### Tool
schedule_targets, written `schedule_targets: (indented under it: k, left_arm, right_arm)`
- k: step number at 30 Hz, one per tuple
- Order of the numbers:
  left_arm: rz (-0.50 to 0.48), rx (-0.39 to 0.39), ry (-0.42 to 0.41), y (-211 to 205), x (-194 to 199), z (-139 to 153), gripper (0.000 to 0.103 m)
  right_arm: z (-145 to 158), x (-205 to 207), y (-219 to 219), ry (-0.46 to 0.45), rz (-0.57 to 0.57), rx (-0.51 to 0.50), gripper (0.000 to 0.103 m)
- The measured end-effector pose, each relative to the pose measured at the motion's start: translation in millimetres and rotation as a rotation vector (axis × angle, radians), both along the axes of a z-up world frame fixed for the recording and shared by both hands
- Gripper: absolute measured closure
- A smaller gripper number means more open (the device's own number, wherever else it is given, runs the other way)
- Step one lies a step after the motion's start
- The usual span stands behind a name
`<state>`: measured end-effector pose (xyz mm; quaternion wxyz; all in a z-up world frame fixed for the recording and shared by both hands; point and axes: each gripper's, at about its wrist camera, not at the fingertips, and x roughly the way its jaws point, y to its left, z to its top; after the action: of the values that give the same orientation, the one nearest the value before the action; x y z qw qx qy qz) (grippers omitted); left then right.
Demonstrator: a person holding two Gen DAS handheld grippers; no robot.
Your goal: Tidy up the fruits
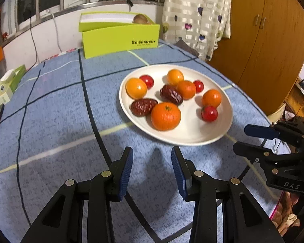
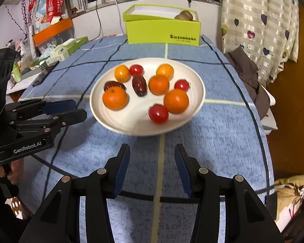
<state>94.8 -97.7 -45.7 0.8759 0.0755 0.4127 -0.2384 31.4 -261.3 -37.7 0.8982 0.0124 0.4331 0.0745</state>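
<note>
A white plate [image 1: 192, 139] [image 2: 131, 125] on the blue checked tablecloth holds several oranges, three cherry tomatoes and two red dates. The biggest orange [image 1: 165, 116] [image 2: 115, 98] lies at the plate's near left, beside a date [image 1: 143, 107]. A cherry tomato [image 2: 158, 113] sits at the near right. My left gripper [image 1: 152, 149] [image 2: 80, 108] hovers just short of the plate's near left rim, open and empty. My right gripper [image 2: 152, 146] [image 1: 241, 139] hovers before the near right rim, open, nothing between its fingers.
A lime green box [image 1: 119, 38] [image 2: 162, 32] with a kiwi [image 2: 184, 15] inside stands at the table's far edge. Cartons and clutter [image 2: 50, 46] crowd the left side. A brown cloth [image 2: 249, 75] hangs off the right edge, near a wooden wardrobe [image 1: 263, 30].
</note>
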Motion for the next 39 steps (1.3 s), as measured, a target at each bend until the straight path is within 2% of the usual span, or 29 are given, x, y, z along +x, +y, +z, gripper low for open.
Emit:
schedule_targets:
  k: [12, 19, 39]
  left_arm:
    - [0.025, 0.051, 0.024, 1, 6, -17, 0.063]
    - [0.034, 0.09, -0.012, 1, 5, -19, 0.063]
    - [0.005, 0.081, -0.016, 1, 4, -21, 0.052]
  right_arm:
    - [-15, 5, 2, 0.014, 0.007, -0.039, 0.056]
    - [-21, 8, 6, 0.02, 0.021, -0.055, 0.056]
    - [-23, 9, 7, -0.002, 0.044, -0.054, 0.048]
